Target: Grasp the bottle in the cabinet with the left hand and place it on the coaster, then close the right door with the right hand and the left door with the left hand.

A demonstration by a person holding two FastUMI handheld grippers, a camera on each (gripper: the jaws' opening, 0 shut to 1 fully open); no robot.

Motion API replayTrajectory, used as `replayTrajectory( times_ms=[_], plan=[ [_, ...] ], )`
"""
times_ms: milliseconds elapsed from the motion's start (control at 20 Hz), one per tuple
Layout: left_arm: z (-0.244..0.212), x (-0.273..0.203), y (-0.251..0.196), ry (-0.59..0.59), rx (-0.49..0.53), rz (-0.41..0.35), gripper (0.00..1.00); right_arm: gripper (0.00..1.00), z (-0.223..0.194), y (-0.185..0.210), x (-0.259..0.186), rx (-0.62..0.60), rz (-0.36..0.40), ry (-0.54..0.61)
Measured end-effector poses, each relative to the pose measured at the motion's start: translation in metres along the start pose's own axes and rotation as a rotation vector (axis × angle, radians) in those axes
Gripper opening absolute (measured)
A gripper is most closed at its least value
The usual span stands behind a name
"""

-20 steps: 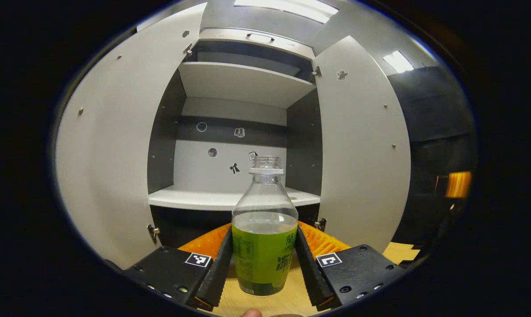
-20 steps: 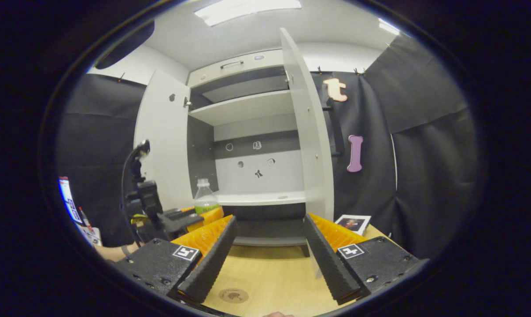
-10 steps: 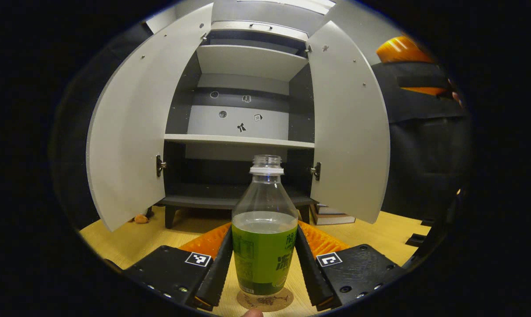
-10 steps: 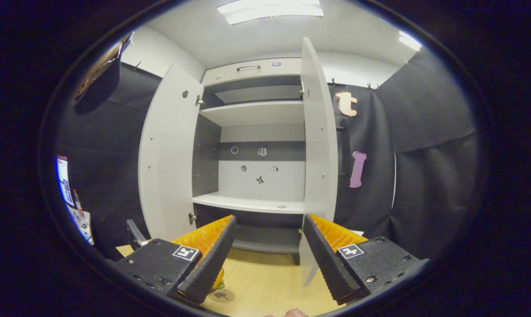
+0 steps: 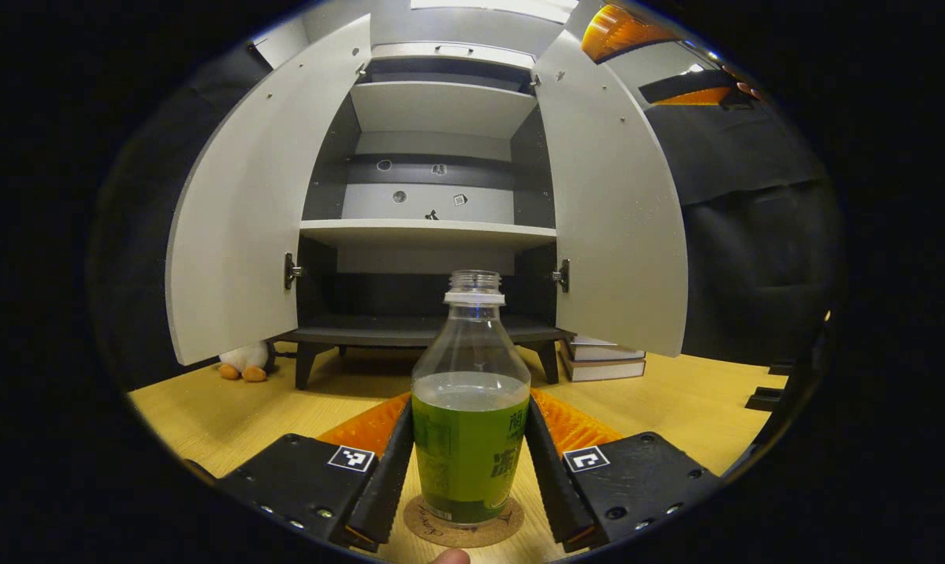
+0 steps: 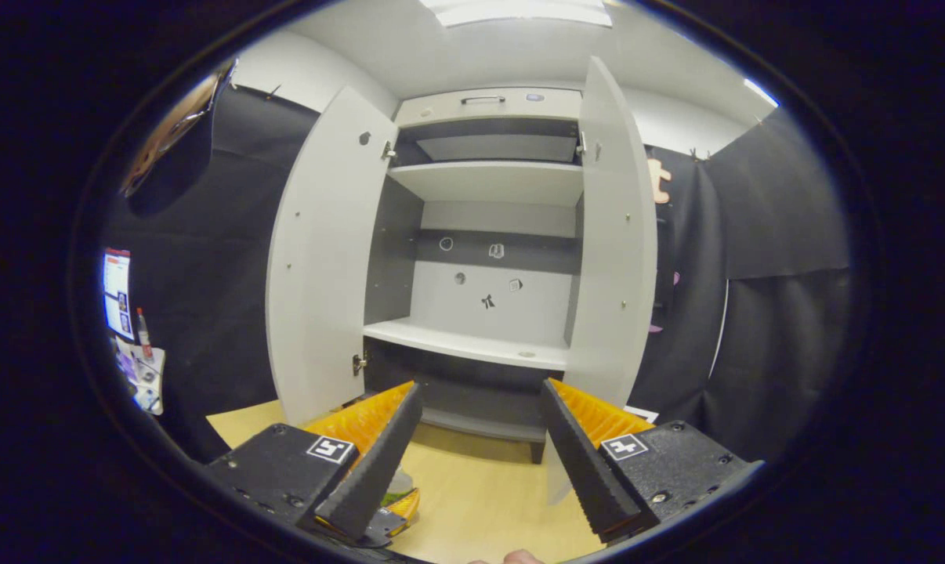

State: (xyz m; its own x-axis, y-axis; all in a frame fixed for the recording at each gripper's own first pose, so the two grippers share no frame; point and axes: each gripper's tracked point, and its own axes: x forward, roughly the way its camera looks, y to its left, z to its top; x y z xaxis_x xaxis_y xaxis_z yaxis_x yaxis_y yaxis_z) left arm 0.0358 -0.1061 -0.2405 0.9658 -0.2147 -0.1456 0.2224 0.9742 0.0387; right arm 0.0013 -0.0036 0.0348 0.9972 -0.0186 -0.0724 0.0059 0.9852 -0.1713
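Observation:
A clear bottle (image 5: 470,462) with a green label and no cap stands upright on a round cork coaster (image 5: 441,531) on the wooden table. My left gripper (image 5: 468,407) is shut on the bottle, one finger pressed on each side of the label. Behind it the grey cabinet has both doors swung open: the left door (image 5: 237,211) and the right door (image 5: 613,211). My right gripper (image 6: 480,388) is open and holds nothing, up in front of the cabinet, with the right door (image 6: 613,251) just right of centre. It also appears high beside the right door as the right gripper (image 5: 621,27).
A small plush toy (image 5: 241,362) lies by the cabinet's left leg. A stack of books (image 5: 602,364) sits under the right door. The cabinet's middle shelf (image 6: 472,345) is bare. A screen (image 6: 116,294) and clutter are far left in the right gripper view.
My left gripper has come down with the bottle, which now rests on the coaster. My right gripper has risen and moved left, facing the cabinet opening more squarely.

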Motion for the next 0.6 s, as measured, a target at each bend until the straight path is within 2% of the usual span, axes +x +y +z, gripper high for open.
replayTrajectory(
  times_ms=[100,250,300,600],
  plan=[
    [-0.002,0.001,0.0,0.003,0.004,-0.005,0.72,1.0,-0.003,0.0,0.001,0.002,0.0,0.008],
    [-0.002,-0.002,-0.002,0.011,-0.014,-0.02,0.75,1.0,-0.006,0.0,0.002,0.011,-0.003,0.016],
    [-0.001,-0.002,-0.001,0.011,-0.015,-0.02,0.78,0.96,-0.005,0.0,0.002,0.013,-0.004,0.017],
    [0.005,-0.005,-0.003,0.02,-0.014,-0.02,0.95,0.99,-0.012,0.001,0.004,0.01,-0.003,0.029]
  ],
)
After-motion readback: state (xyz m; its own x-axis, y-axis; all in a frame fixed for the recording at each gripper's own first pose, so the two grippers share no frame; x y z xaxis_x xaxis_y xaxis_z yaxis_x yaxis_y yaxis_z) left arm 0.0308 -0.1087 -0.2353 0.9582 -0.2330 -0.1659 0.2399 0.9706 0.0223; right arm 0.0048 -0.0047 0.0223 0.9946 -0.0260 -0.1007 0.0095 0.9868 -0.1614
